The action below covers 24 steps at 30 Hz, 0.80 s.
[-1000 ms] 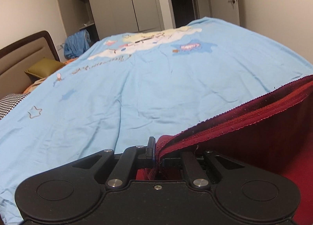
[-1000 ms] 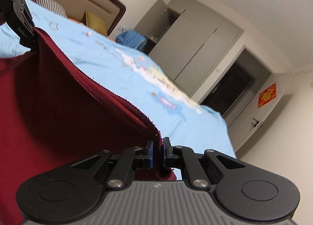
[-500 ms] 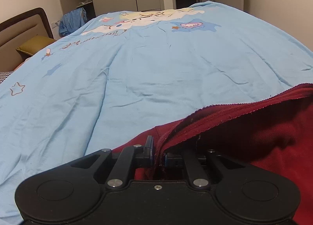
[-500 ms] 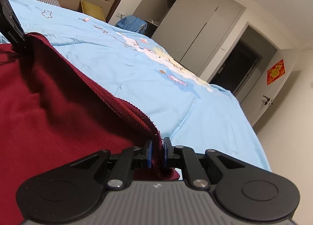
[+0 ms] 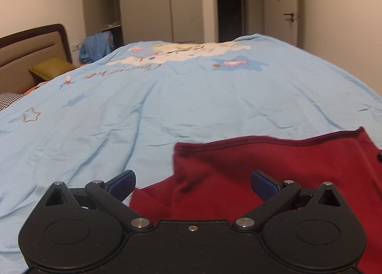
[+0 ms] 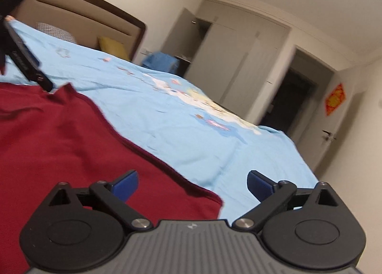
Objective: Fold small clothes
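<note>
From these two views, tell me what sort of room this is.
A bedroom, most likely in a home: a bed under a light blue cartoon-print cover, a padded headboard with pillows, and built-in grey wardrobes beside the doorway. The red garment lies on the cover.

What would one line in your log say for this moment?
left gripper: open | right gripper: open | red garment: flat on blue bedsheet, unheld

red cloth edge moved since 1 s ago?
Yes. The red cloth edge has dropped: it was held raised in both shut tools, now it lies flat on the blue bedsheet, with the left tool and right tool open.
</note>
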Each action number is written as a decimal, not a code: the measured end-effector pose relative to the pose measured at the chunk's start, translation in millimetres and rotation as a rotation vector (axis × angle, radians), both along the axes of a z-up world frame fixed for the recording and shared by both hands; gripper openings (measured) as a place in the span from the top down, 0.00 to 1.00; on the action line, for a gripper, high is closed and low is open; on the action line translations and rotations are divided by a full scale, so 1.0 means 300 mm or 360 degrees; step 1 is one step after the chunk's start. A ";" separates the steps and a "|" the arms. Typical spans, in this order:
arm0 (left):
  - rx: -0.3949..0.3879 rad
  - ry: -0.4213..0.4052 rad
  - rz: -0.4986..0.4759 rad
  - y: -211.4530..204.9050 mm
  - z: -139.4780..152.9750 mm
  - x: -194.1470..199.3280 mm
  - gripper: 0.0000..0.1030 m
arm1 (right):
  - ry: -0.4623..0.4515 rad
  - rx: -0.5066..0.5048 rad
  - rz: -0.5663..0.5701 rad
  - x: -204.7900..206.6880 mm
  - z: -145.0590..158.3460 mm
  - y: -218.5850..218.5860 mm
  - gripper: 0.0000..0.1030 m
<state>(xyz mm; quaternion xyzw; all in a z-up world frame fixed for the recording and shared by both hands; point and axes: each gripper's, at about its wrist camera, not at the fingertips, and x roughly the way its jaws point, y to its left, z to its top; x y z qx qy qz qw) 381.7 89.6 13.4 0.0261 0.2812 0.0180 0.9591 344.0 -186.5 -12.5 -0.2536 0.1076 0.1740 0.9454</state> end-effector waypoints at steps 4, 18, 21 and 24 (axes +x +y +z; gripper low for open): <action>-0.0041 0.0004 -0.0212 -0.066 -0.011 0.021 0.01 | 0.0159 -0.0095 0.0187 0.037 -0.009 0.076 0.01; -0.0442 0.0140 -0.0326 -0.020 -0.218 0.262 0.01 | 0.0723 0.0444 0.0191 0.331 -0.108 -0.034 0.01; -0.0848 0.0012 -0.0306 0.100 -0.257 0.244 0.01 | 0.0830 0.0741 0.0157 0.378 -0.123 -0.133 0.01; -0.1086 -0.0058 -0.0289 0.162 -0.290 0.238 0.01 | 0.0876 0.0906 0.0188 0.388 -0.127 -0.197 0.01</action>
